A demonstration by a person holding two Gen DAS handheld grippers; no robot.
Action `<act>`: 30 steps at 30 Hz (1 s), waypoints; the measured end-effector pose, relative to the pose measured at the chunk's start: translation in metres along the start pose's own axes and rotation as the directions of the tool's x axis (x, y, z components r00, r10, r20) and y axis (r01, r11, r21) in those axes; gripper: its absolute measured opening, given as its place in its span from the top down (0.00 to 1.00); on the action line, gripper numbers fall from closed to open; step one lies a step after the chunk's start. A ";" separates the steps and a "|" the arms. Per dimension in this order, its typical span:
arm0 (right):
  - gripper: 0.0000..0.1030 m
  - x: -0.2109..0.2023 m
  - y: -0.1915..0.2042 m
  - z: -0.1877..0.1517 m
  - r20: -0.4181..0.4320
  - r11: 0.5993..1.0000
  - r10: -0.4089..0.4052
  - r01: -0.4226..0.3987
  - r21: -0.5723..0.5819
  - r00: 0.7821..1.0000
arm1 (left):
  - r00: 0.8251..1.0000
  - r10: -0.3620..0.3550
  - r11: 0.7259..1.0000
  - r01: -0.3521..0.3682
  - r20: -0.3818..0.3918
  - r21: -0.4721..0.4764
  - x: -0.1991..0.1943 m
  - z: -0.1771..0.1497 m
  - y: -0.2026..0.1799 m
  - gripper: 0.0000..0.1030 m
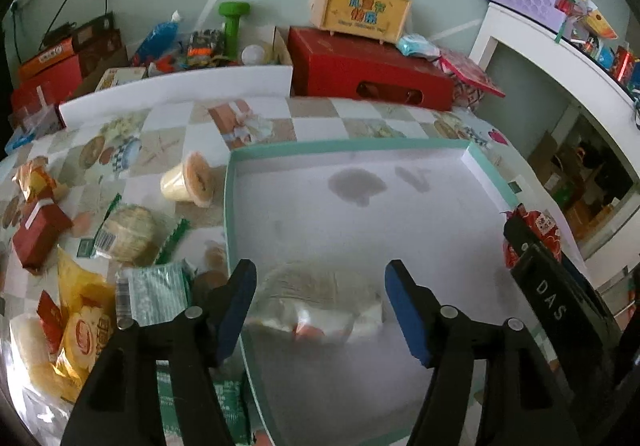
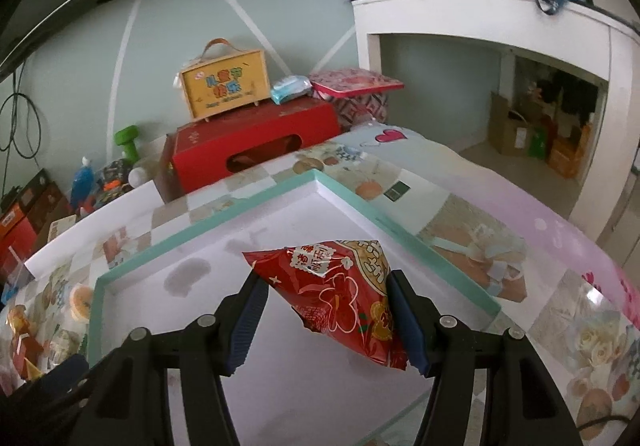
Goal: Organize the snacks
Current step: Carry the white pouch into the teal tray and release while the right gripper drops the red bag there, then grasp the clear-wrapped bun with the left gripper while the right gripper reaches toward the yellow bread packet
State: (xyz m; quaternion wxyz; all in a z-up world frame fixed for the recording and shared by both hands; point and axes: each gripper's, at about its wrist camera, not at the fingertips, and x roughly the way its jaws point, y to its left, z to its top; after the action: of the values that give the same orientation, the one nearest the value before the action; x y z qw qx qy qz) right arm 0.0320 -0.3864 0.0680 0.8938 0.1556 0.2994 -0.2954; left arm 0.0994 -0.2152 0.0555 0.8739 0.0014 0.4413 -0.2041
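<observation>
below left gripper (image 1: 320, 310), clear packet (image 1: 316, 306) blurred.

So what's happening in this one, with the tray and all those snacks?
A person with a gripper in each hand is sorting snacks into a shallow teal-rimmed tray. The right gripper holds a red snack packet above the tray. The left gripper hangs open over a clear-wrapped round snack lying in the tray. More snacks wait on the tablecloth beside it.
</observation>
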 end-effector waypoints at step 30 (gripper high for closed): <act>0.00 -0.017 0.020 -0.001 0.049 0.991 0.114 -0.110 -0.076 0.992 | 0.888 0.426 0.897 -0.391 0.171 -0.207 -0.075 -0.005 0.112 0.00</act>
State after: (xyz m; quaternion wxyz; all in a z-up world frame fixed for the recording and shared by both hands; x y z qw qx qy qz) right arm 0.0331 -0.3630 0.0801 0.9217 0.1315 0.2769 -0.2377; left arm 0.0960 -0.0852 0.0909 0.9362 -0.0005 0.3507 0.0236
